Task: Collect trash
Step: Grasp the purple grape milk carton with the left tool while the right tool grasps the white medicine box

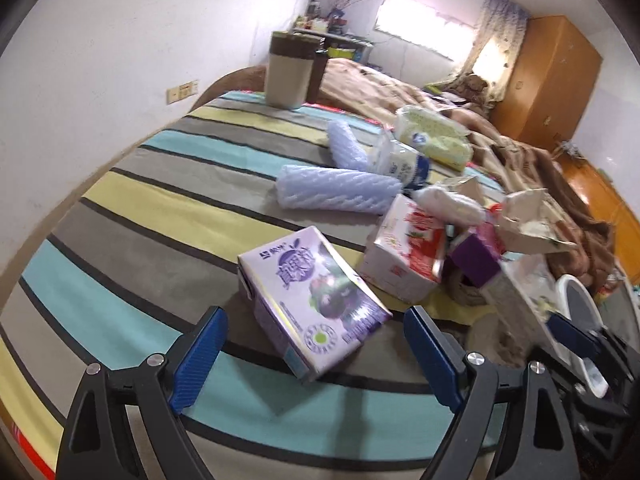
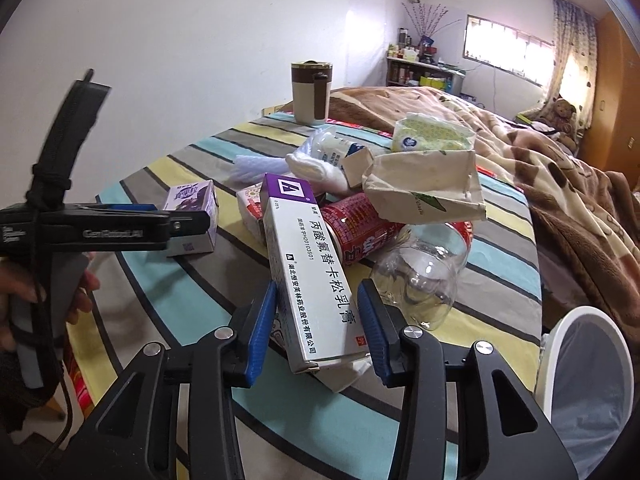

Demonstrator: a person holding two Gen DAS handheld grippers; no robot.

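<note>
A purple milk carton lies on the striped bedspread, just ahead of my open left gripper, between its blue fingers without touching them. My right gripper is shut on a long white and purple ointment box, held above the bed. Under it lie a red can, a clear plastic bottle and a torn paper bag. The left gripper also shows in the right wrist view, by the purple carton.
A red and white carton, two blue foam rolls, a tissue pack and a beige and brown mug lie on the bed. A white-rimmed bin stands at the bed's right edge. A brown blanket covers the far side.
</note>
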